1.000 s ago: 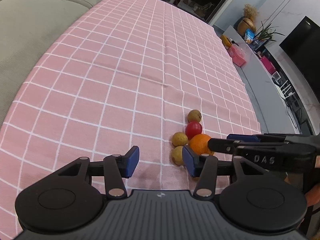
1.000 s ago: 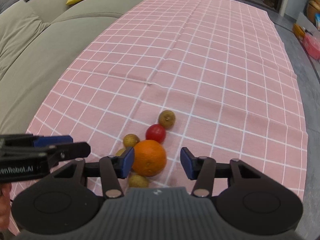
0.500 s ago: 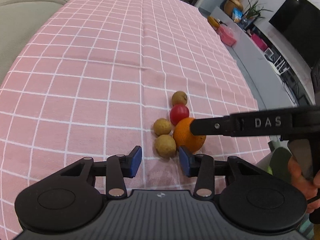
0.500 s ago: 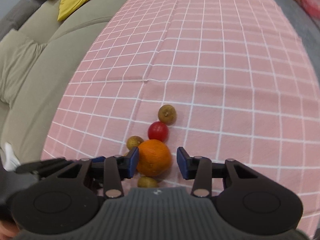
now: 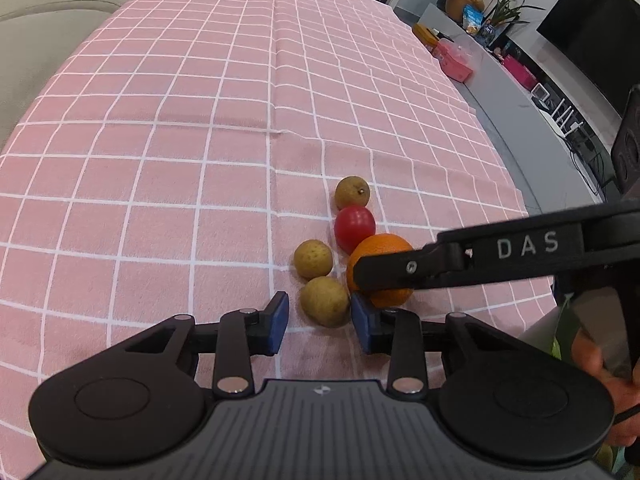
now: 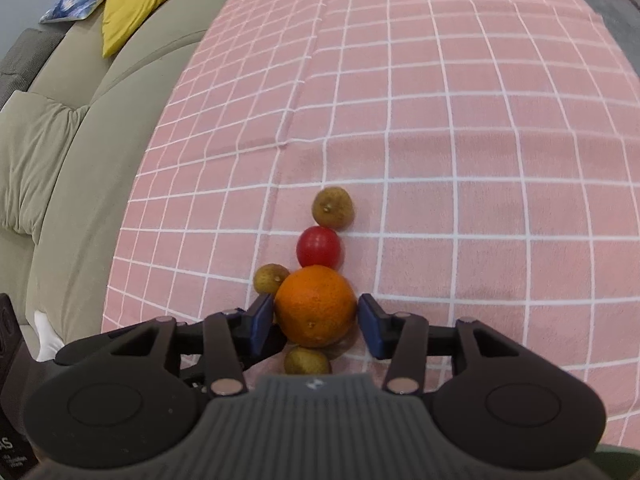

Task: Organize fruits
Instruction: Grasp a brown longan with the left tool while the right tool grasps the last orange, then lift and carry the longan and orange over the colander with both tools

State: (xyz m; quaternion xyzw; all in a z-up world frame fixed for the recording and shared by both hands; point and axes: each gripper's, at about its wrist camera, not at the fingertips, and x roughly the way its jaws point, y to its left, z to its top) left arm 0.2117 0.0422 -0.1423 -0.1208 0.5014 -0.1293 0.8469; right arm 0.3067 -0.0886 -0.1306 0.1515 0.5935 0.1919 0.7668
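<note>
On the pink checked cloth (image 5: 200,120) lie an orange (image 6: 316,306), a small red fruit (image 6: 319,247) and three small brown fruits. The far brown fruit (image 6: 333,207) lies beyond the red one, and another (image 6: 270,278) lies left of the orange. My right gripper (image 6: 316,322) straddles the orange, which rests on the cloth. Its jaws are opening and its blue pads sit right at the orange's sides. My left gripper (image 5: 320,322) is closing around the nearest brown fruit (image 5: 325,301), with a gap still at the left pad. The right gripper's finger (image 5: 400,272) crosses the orange (image 5: 380,246).
A grey-green sofa (image 6: 60,160) with a yellow cushion (image 6: 148,0) runs along the cloth's left side. To the right are a grey bench (image 5: 512,96) with a pink box (image 5: 456,64) and a dark screen (image 5: 592,12). A hand (image 5: 592,360) holds the right gripper.
My left gripper has come closer to the fruits and its jaws have narrowed around the nearest brown fruit. My right gripper has sunk over the orange, which now sits between its fingers.
</note>
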